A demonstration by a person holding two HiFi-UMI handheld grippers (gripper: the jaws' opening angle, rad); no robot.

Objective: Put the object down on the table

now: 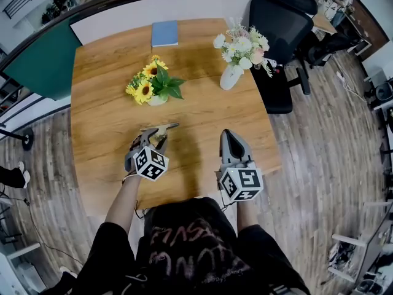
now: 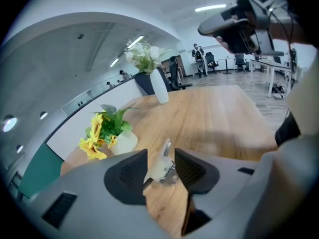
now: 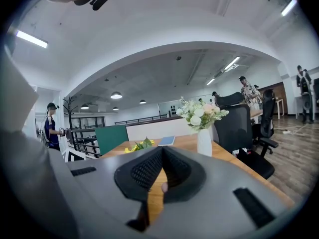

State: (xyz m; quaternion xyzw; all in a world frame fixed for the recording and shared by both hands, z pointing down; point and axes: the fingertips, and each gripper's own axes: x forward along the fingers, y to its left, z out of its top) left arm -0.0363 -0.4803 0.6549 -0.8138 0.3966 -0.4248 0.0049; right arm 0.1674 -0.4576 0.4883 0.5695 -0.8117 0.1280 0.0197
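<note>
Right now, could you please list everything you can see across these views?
table: one, wood, centre of the head view
book: one, blue, table's far edge
sunflowers: one bunch, yellow, in a white pot, mid table, left
vase: one, white, holding white and pink flowers, far right of the table
chair: one, black, beside the table's far right
object: one, cream and metal, table's near left
people: at least three, far background
left gripper: grey, fingers apart around the object
right gripper: grey, fingers together, empty, over the table's near right
</note>
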